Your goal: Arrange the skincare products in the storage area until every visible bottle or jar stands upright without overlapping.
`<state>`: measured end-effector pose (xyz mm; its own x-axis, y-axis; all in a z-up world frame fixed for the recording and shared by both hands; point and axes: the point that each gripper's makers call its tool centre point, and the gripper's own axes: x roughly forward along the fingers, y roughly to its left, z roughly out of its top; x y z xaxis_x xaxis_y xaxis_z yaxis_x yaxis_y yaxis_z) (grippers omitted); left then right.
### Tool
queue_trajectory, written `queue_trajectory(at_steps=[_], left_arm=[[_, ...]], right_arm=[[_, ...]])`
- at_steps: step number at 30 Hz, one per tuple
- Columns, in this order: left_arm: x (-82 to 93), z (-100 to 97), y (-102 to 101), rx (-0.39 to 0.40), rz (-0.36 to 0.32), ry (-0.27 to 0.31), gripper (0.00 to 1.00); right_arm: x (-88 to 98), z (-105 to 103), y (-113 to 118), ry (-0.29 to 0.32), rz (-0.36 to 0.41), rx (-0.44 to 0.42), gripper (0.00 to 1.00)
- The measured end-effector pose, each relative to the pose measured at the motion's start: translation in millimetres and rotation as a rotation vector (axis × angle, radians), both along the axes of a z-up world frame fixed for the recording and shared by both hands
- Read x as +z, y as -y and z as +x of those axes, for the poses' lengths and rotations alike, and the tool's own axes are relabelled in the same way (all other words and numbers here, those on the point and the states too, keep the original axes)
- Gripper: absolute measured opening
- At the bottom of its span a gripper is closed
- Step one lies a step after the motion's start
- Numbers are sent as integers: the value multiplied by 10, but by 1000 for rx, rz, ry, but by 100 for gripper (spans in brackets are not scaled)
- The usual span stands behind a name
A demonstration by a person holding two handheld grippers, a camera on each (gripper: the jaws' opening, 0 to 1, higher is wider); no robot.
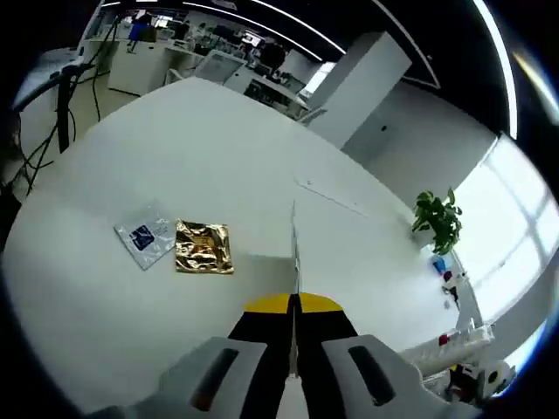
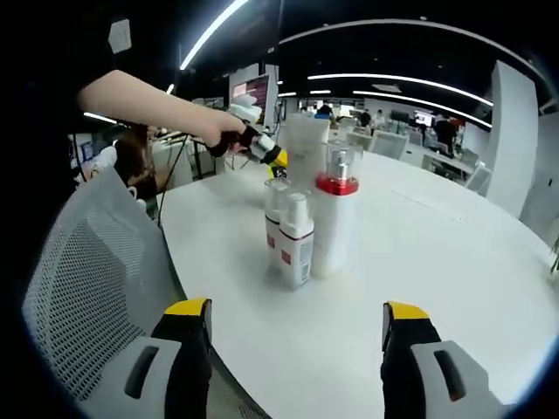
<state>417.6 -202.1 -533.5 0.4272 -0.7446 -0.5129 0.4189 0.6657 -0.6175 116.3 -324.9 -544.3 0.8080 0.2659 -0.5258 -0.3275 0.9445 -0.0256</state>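
Left gripper (image 1: 294, 307): jaws clenched together, holding nothing, over white table (image 1: 218, 140). On table near its left: gold foil sachet (image 1: 204, 248) lying flat, silver-white sachet (image 1: 145, 236) touching its left edge. Potted plant (image 1: 438, 220) far right.

Right gripper (image 2: 297, 319): jaws released, spread wide, nothing between. Ahead, skincare cluster upright on table: small spray bottle (image 2: 296, 241) nearest, red-collared pump bottle (image 2: 334, 222) just right, touching; clear-capped bottle (image 2: 275, 209) behind; tall white tube (image 2: 306, 153) farthest, possibly touching others. Mesh chair (image 2: 92, 279) left.
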Motion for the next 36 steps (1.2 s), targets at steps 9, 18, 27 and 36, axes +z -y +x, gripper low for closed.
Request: queue_trajectory(at_steps=[9, 18, 27, 36], left_arm=[[258, -346, -250, 94, -118, -34, 4], [488, -624, -417, 107, -215, -38, 4], [1058, -885, -455, 95, -403, 21, 4], [1568, -1248, -392, -6, -521, 68, 4]], right_arm=[[135, 32, 33, 51, 6, -23, 82], [634, 97, -89, 144, 95, 16, 82], [1239, 167, -676, 148, 533, 67, 87], [1487, 181, -973, 69, 988, 104, 86]])
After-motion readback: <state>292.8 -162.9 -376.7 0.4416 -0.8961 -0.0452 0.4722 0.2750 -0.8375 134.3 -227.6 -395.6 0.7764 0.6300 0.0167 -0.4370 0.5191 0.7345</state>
